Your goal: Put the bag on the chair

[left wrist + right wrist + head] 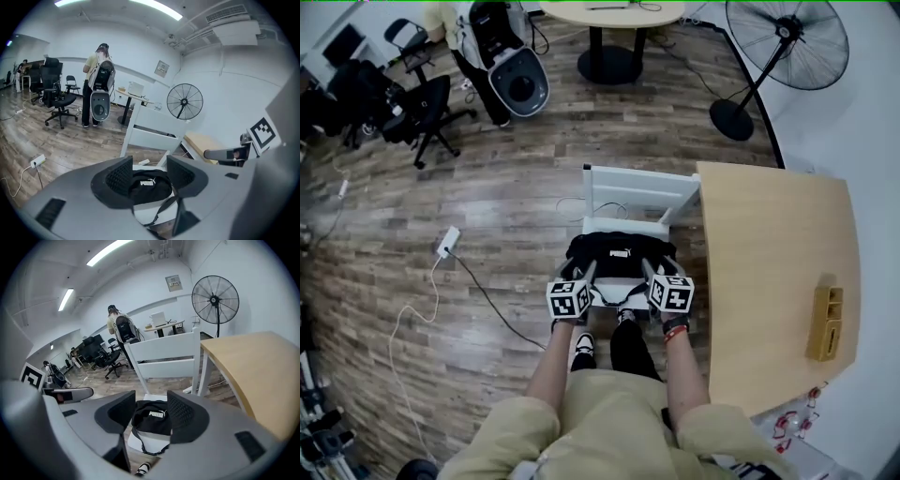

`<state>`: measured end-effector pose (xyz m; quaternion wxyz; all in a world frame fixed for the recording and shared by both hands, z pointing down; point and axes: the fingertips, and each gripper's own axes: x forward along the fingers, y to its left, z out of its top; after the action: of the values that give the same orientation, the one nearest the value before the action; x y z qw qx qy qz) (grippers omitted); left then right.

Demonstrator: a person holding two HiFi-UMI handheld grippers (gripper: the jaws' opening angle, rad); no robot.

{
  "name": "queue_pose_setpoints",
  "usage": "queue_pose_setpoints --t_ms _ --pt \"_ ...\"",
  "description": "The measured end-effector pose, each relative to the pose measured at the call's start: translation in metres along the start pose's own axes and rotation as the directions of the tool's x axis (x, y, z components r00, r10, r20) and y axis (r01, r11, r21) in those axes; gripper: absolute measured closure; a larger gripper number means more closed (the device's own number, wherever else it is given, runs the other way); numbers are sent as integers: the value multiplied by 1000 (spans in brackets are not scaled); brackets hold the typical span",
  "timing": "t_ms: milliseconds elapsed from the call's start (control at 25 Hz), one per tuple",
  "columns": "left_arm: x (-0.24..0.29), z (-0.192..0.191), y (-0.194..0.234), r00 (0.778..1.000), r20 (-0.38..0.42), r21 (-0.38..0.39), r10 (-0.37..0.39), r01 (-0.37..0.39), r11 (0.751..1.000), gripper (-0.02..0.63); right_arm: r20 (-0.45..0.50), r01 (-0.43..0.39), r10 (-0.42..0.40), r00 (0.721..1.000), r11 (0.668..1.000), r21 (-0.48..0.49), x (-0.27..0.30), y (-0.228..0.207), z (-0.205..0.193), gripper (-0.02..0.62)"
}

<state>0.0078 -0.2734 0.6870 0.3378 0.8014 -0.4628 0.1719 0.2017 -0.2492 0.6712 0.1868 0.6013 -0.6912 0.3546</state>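
Observation:
A black bag [619,255] with a white logo lies on the seat of a white wooden chair [637,192], and its strap [617,298] hangs over the seat's front edge. My left gripper [578,273] hovers at the bag's near left corner with its jaws wide and nothing between them. My right gripper [655,271] is at the near right corner, also open and empty. In the left gripper view the bag [149,185] shows beyond the gripper [149,162], below the chair back [150,136]. In the right gripper view the bag [152,417] lies past the gripper [151,398].
A light wooden table [769,272] stands tight against the chair's right side, with a yellow wooden holder [827,323] on it. A standing fan [787,37] is behind it. A power strip and cable [447,242] lie on the floor at left. A person with a backpack [96,84] stands far off.

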Motion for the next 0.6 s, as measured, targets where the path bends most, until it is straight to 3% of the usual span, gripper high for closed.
queue_pose_setpoints --t_ms 200,360,600 --pt "-41 32 -18 997 74 68 -14 9 998 367 72 -9 14 997 998 -70 -45 27 26 370" --pt "-65 44 -36 993 108 123 -43 30 992 371 159 -31 40 986 998 -57 -77 43 47 376" --pt "-102 79 -73 979 152 205 -135 102 973 379 284 -32 53 957 996 -78 -123 57 85 393"
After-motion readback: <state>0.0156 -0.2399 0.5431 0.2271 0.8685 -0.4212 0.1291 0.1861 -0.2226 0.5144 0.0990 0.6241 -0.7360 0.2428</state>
